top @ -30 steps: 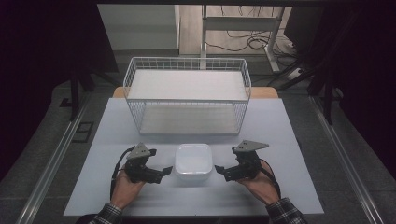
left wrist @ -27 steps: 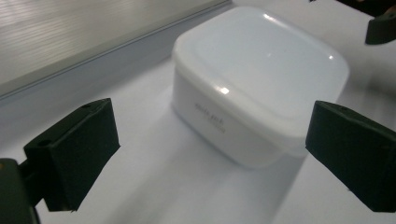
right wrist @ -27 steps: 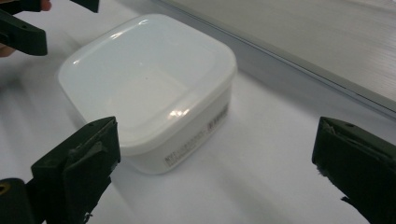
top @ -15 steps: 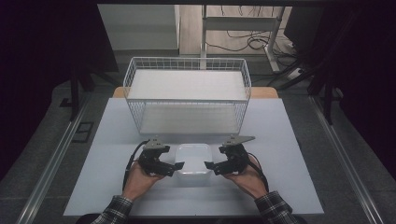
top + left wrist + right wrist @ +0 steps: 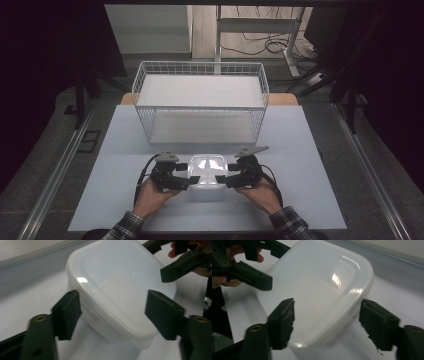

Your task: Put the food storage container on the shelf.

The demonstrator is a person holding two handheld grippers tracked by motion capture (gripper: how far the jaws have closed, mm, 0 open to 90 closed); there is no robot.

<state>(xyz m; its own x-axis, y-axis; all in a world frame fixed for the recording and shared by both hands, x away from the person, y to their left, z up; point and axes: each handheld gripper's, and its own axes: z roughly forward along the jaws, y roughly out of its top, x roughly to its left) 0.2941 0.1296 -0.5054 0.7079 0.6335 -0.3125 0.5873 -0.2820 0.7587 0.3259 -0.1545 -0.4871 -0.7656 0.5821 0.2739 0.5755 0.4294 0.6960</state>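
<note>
1. A white lidded plastic container [image 5: 206,171] is sitting on the pale table [image 5: 125,150], near its front edge, just in front of a white wire basket [image 5: 200,107].
2. The left gripper [image 5: 189,181] is reaching in at the container's left side; in the left gripper view its jaws are standing spread, straddling a corner of the container [image 5: 117,287] without clearly pressing it.
3. The right gripper [image 5: 219,180] is coming in from the opposite side; in the right gripper view its jaws are likewise standing apart around the container's [image 5: 317,292] near corner.
4. The person's hands are holding both tools, plaid sleeves showing at the bottom edge.
</note>
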